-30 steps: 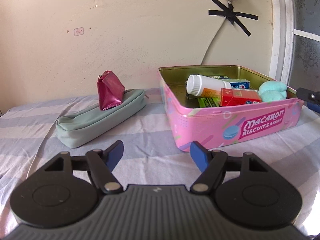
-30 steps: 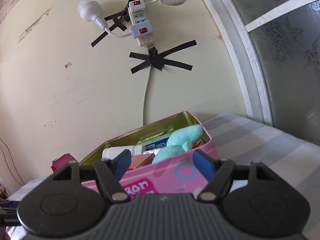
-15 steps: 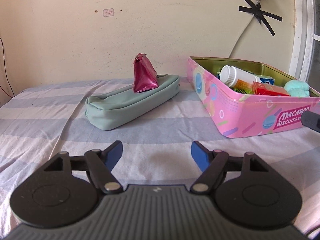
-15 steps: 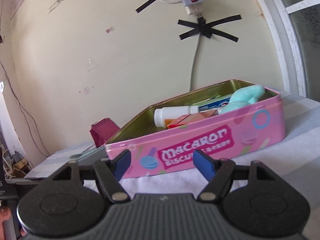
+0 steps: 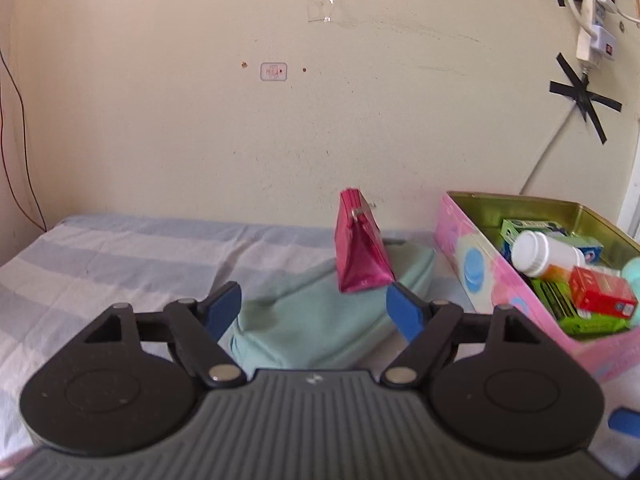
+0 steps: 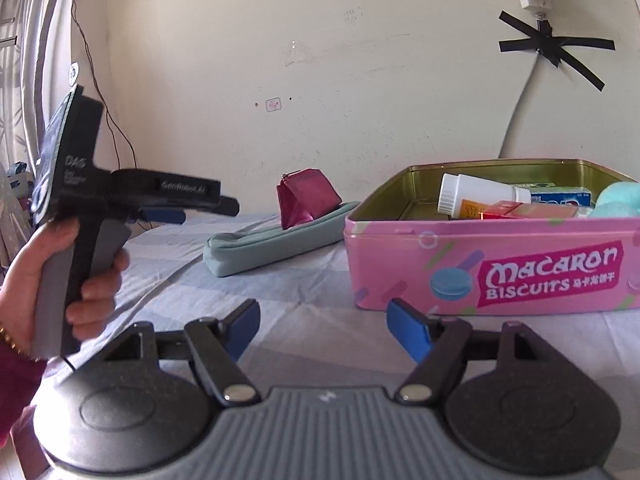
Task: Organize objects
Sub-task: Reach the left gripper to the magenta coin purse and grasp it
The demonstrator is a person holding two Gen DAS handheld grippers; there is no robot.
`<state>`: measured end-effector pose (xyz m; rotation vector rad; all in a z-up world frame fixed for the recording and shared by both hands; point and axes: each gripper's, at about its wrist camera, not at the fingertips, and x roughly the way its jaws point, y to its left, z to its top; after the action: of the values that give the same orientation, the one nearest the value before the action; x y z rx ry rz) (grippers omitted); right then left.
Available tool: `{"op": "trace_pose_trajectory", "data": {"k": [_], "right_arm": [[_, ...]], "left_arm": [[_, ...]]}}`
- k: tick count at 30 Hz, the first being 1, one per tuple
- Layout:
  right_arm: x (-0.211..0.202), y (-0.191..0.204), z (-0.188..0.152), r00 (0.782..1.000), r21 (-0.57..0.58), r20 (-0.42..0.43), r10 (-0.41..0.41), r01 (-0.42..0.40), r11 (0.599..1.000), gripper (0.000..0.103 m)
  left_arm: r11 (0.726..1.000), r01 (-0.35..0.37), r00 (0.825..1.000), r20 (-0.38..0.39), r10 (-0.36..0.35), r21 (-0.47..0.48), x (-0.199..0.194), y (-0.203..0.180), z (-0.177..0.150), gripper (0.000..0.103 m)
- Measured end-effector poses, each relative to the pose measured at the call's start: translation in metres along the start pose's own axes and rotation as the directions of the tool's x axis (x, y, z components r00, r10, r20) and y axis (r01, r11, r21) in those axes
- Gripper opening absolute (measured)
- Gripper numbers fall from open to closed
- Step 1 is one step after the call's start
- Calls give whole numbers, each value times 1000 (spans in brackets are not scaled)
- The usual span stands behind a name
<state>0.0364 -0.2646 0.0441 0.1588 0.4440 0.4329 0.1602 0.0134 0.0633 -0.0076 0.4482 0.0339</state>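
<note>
While both grippers hang clear of everything, the pink tin (image 6: 492, 264) sits open on the striped bedsheet (image 6: 304, 320) with a white-capped bottle (image 6: 476, 196) lying on its side, a red carton (image 5: 602, 290), green packs (image 5: 580, 316), a blue-white box (image 6: 564, 196) and a mint plush item (image 6: 618, 200) inside. Tin front reads "Macaron BISCUITS" on a magenta banner, with a blue macaron drawing next to it; more small characters follow, too small to read. Just left of the tin lies a mint-green zip pouch (image 5: 320, 320), long and soft, and a small magenta coin purse (image 5: 358, 252) stands upright on top of it, zipper pull at its top edge. Left gripper (image 5: 316, 310) jaws are opening, nothing between the blue pads, pouch ahead of them. Right gripper (image 6: 322, 326) jaws apart, empty, above bare sheet in front of the tin. In the right wrist view the left hand (image 6: 52, 280) grips the handle, body printed "GenRobot.AI", maroon sleeve (image 6: 18, 380) at the wrist. Power strip (image 5: 594, 28) and black tape crosses (image 6: 554, 46) on the wall.
</note>
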Motion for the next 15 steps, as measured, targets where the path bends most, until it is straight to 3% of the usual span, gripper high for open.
{"op": "trace_pose_trajectory", "data": {"k": [2, 3, 8, 9, 10, 11, 12, 15], "right_arm": [[-2, -2, 0, 1000, 22, 8, 6, -6, 1000, 72], [-2, -3, 0, 1000, 25, 13, 11, -12, 1000, 72], [-4, -6, 1, 999, 39, 23, 34, -34, 999, 72], [-5, -7, 1, 999, 43, 23, 35, -36, 998, 72], [-6, -8, 0, 999, 46, 24, 37, -38, 998, 72], [-6, -9, 0, 999, 47, 27, 40, -42, 998, 72], [-8, -9, 0, 999, 48, 31, 44, -45, 998, 72], [-10, -11, 0, 998, 53, 38, 50, -52, 997, 72]], "left_arm": [[999, 29, 1000, 6, -29, -27, 23, -4, 11, 86], [998, 41, 999, -6, -41, -39, 37, -6, 16, 93], [999, 0, 997, -74, -4, -52, 94, -25, 26, 89], [999, -5, 996, -86, 0, -50, 101, -27, 26, 73], [999, 5, 994, -107, -10, -53, 108, -26, 26, 64], [996, 34, 992, -117, -44, -84, 111, -23, 25, 43], [992, 47, 990, -123, -61, -114, 110, -20, 25, 34], [992, 56, 989, -132, -71, -114, 97, -17, 23, 33]]}}
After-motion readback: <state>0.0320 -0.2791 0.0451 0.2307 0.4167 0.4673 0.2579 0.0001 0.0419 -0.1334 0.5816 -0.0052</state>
